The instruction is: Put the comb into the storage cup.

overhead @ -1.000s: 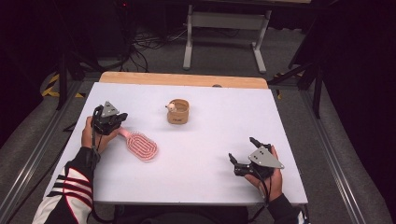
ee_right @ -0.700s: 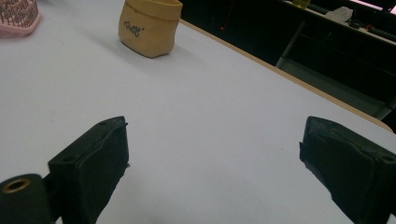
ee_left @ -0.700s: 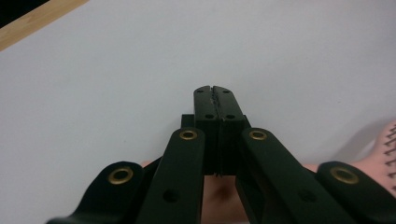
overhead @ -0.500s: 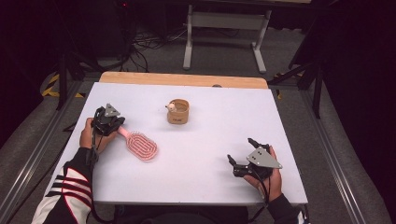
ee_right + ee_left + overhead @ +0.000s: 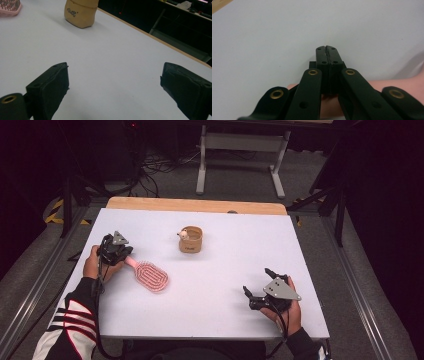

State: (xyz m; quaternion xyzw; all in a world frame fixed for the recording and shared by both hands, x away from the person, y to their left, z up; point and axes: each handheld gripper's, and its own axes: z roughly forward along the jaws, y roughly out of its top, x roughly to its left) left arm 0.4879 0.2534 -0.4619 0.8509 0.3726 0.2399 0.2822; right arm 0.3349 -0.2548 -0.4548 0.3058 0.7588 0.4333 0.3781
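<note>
My left gripper (image 5: 116,251) now clenched on pink brush (image 5: 151,276) handle, nudged nearer; right gripper (image 5: 263,291) spread wide, idle; lift likely next.

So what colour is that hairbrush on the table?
Pink. The hairbrush shows best in the high view, lying by the left hand-held gripper.

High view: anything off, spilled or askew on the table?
Nothing stands out. The brush lies flat, its handle at the shut left gripper. The tan cup stands upright, nothing spilled around it. The right gripper is open and empty over bare table.
</note>
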